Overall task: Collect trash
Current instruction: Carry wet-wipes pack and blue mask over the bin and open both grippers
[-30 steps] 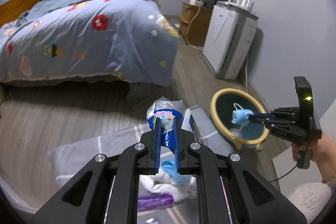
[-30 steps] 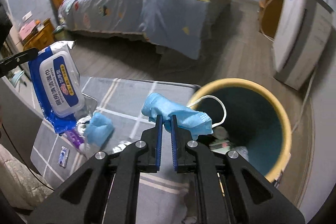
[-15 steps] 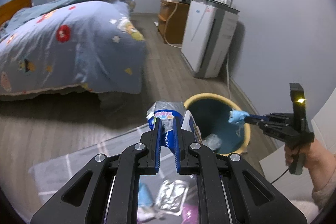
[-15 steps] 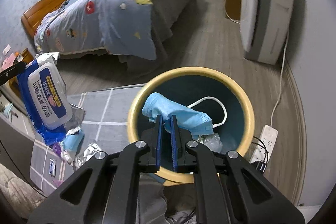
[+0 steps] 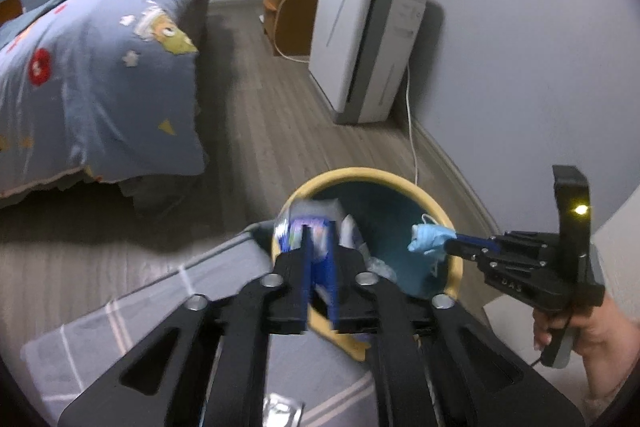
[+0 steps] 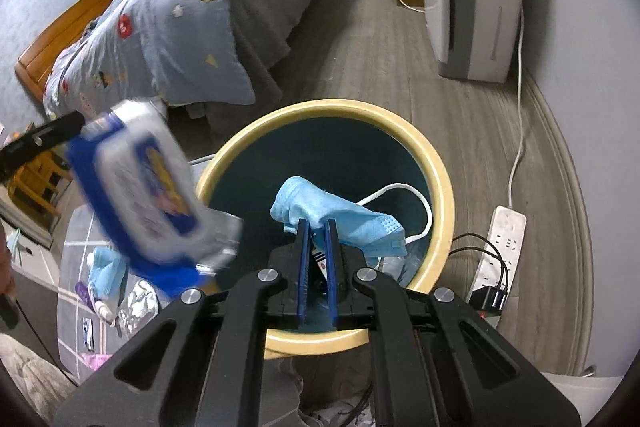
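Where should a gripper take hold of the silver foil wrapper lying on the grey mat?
Best guess: pinch a raised crumpled edge of the foil wrapper from above. It lies nearly flat on the mat, crowded by a blue mask on its left, so approach from its freer right side.

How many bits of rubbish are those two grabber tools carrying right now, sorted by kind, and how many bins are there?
Blue face mask, clamped in the right gripper: 1
Blue wet-wipes pack, clamped in the left gripper: 1
Yellow-rimmed bin: 1
Total: 3
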Motion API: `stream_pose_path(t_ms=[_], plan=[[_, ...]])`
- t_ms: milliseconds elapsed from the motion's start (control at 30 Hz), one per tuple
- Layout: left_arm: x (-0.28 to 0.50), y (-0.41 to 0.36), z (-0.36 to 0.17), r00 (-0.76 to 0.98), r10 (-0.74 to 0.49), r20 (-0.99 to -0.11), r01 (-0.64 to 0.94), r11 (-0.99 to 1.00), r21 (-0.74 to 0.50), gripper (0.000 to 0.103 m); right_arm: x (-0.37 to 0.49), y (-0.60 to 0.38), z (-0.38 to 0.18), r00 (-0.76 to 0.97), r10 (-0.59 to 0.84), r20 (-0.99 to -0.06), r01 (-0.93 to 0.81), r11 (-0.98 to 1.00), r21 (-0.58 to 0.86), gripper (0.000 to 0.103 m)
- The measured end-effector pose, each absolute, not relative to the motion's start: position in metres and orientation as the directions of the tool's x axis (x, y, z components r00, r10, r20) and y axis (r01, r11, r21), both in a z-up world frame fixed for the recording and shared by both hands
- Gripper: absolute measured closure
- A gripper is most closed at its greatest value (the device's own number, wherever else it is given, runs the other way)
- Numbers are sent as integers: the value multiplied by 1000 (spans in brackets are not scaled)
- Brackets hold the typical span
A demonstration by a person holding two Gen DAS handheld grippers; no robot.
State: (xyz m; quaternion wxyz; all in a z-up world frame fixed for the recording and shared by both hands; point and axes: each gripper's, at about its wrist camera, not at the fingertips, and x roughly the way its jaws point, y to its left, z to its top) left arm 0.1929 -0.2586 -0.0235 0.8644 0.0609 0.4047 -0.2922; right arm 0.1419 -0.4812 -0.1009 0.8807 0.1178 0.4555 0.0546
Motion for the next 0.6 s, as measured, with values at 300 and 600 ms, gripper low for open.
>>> stream_pose_path(t_ms=[300, 600], plan=[[196, -293, -52, 458, -440, -773, 609, 789, -88, 97, 159, -485, -117, 563, 211, -799, 25, 962, 272, 95], [199, -279, -66, 461, -380, -802, 575, 816, -56, 67, 163, -479, -126, 556, 221, -802, 29, 958, 284, 49]])
